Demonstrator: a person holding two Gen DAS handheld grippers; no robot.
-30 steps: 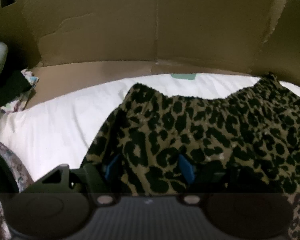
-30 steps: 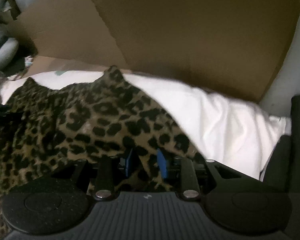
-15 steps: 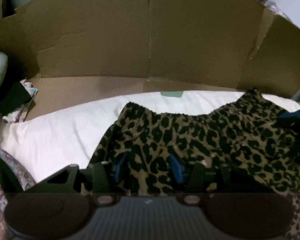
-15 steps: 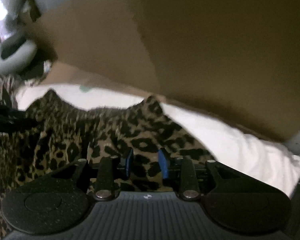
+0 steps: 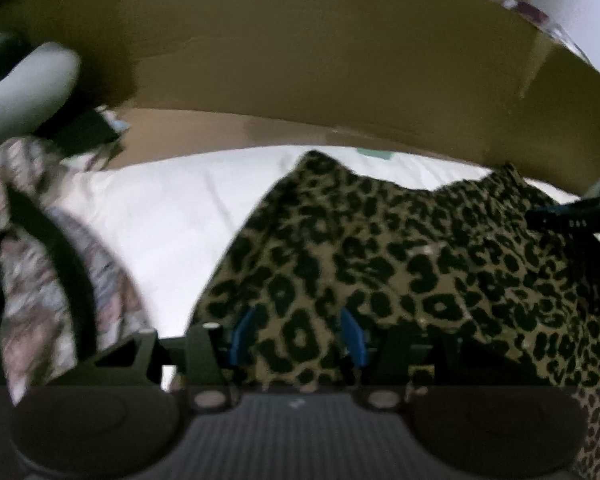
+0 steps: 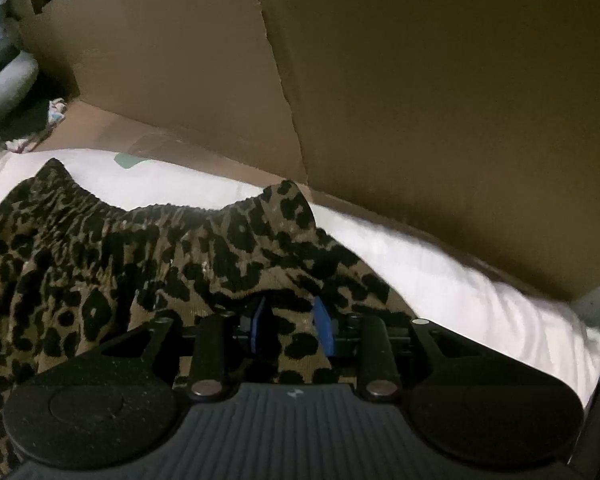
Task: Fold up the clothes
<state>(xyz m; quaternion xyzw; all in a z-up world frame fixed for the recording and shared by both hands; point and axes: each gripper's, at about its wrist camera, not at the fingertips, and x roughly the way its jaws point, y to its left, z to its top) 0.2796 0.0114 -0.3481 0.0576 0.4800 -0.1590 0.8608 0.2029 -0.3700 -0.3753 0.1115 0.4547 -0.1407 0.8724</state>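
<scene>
One leopard-print garment [image 5: 400, 264] is spread across the white bedding [image 5: 160, 216], from the centre to the right edge of the left wrist view. Its near edge is pinched between the blue pads of the left gripper [image 5: 298, 338] at bottom centre. In the right wrist view the same garment [image 6: 100, 264] fills the left and centre, and a fold of it is clamped by the right gripper [image 6: 290, 326]. Two grippers are counted, both pitched steeply downward. Brown cardboard [image 6: 420, 80] is seen behind.

one leopard-print garment [image 5: 400, 264], two grippers [image 5: 296, 336] [image 6: 292, 326], one cardboard box [image 6: 420, 100]
</scene>
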